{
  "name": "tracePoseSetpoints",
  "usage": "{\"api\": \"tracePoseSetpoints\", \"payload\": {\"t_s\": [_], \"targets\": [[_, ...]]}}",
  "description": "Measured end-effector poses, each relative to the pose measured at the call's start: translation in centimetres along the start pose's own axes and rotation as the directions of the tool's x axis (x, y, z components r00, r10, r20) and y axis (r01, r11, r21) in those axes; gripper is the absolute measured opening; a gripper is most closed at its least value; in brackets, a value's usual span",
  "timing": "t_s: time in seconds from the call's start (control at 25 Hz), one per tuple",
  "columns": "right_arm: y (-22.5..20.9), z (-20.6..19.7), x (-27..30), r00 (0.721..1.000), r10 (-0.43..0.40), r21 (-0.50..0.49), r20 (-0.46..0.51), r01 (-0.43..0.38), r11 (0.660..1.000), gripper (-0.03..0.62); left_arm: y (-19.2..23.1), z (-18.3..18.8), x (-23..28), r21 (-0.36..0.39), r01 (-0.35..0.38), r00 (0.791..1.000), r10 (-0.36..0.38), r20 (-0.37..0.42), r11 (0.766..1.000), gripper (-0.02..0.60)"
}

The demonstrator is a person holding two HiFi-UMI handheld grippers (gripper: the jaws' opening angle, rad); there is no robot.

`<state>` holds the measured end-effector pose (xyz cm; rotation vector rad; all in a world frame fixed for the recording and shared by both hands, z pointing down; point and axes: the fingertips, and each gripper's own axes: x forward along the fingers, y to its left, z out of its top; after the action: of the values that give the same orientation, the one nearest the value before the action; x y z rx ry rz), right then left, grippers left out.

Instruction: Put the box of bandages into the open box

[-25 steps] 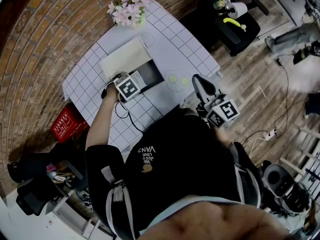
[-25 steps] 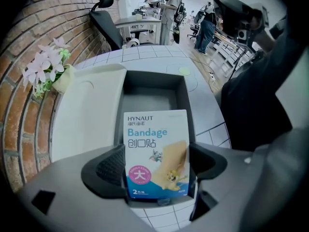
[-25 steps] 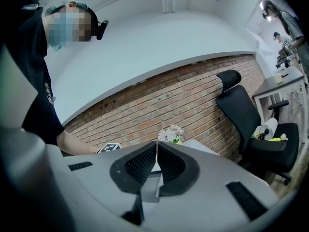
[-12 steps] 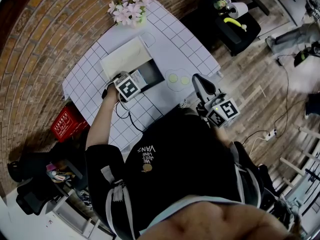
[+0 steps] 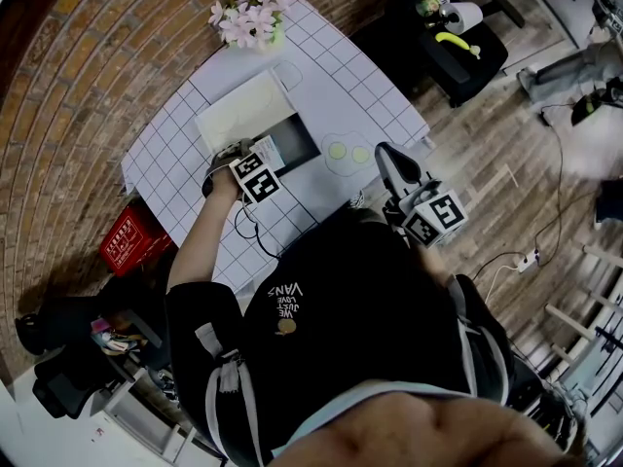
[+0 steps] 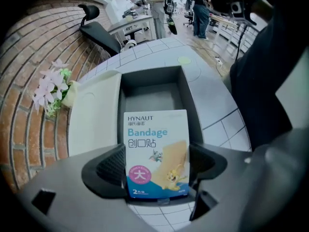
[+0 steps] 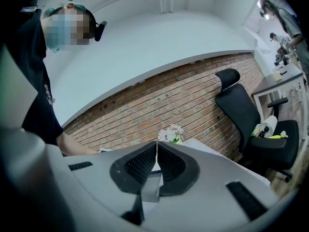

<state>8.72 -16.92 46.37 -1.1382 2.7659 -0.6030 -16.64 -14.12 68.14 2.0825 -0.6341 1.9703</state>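
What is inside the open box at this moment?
The far end of the open box shows a bare dark floor. The bandage box, clamped in the left hand-held gripper, covers the near end, so what lies there cannot be seen.

The left tool (image 5: 251, 161) holds the box of bandages (image 5: 266, 151) at the 8 o'clock edge of the open box (image 5: 300, 142) on the checked worktop (image 5: 180, 159), with a cream lid (image 5: 243, 110) at the box's 10 o'clock. Pink flowers (image 5: 248, 17) stand at the worktop's 12 o'clock corner, and the right tool (image 5: 389, 163) hangs near its 4 o'clock edge
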Motion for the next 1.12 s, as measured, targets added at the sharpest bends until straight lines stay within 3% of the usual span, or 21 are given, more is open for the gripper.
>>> {"api": "tracePoseSetpoints", "payload": {"t_s": [0.2,0.8,1.12], "targets": [[0.11,-0.25,-0.11,1.000,-0.008,0.024,-0.016,0.008,1.000,0.005,0.33,-0.07,-0.04,0.091,-0.101,0.995,0.103,-0.015,0.991,0.410],[-0.30,-0.44,-0.58,1.000,-0.016,0.019,0.006,0.016,1.000,0.005,0.89,-0.15,-0.03,0.047,-0.200,0.980,0.201,-0.008,0.979,0.410],[-0.19,-0.49,-0.49,1.000,-0.011,0.022,0.007,0.011,1.000,0.005,1.07,0.10,-0.28,0.027,-0.240,0.970,0.239,0.038,0.970,0.410]]}}
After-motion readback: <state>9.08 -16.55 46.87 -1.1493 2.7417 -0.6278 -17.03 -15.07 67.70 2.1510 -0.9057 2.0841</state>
